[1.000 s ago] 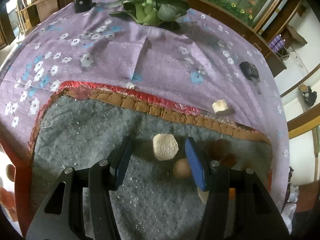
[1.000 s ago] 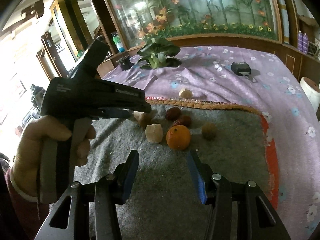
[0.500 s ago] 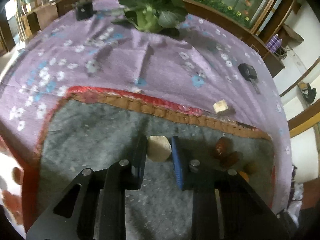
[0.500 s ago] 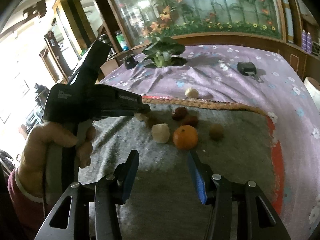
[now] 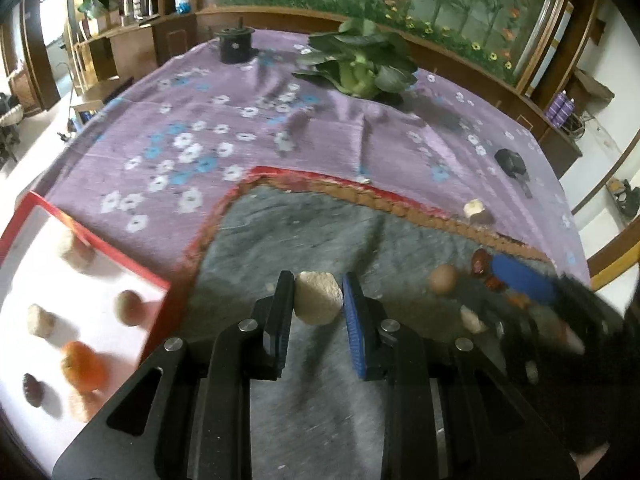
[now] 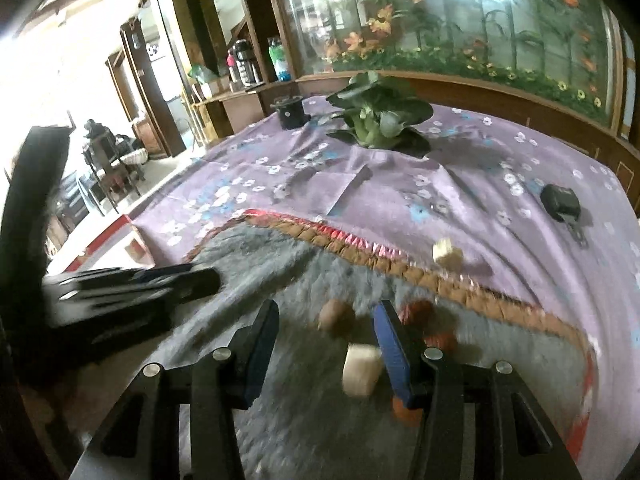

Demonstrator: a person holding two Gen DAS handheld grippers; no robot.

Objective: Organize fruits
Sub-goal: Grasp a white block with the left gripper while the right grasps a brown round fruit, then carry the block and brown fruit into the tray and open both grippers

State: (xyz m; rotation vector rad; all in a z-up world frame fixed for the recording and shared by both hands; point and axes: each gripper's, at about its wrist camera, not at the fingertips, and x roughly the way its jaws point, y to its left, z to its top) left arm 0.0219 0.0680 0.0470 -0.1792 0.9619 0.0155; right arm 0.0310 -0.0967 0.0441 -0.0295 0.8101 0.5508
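1. Your left gripper is clamped on a pale beige chunk; both pads press its sides, and it sits above the grey mat.
2. Your right gripper has its jaws spread wide and holds nothing. A cream block lies on the grey mat just inside its blue finger, whether touching it or not I cannot tell.
3. A small brown round fruit rests on the grey mat between the right gripper's fingertips, a little beyond them.
4. Dark red fruits lie on the grey mat past the blue finger, near the mat's orange-and-red border; they are blurred.
5. An orange fruit peeks out on the grey mat beneath the blue finger, mostly hidden.
6. A second pale cube sits off the grey mat, on the purple flowered cloth, just beyond the border.
7. Left of the grey mat lies a white tray with a red rim. In it you can see an orange fruit, a brown round fruit, a dark red one and pale chunks, all blurred.
8. Far beyond the grey mat, on the cloth, stand a leafy green plant and a black cylinder; a black key fob lies to the right.
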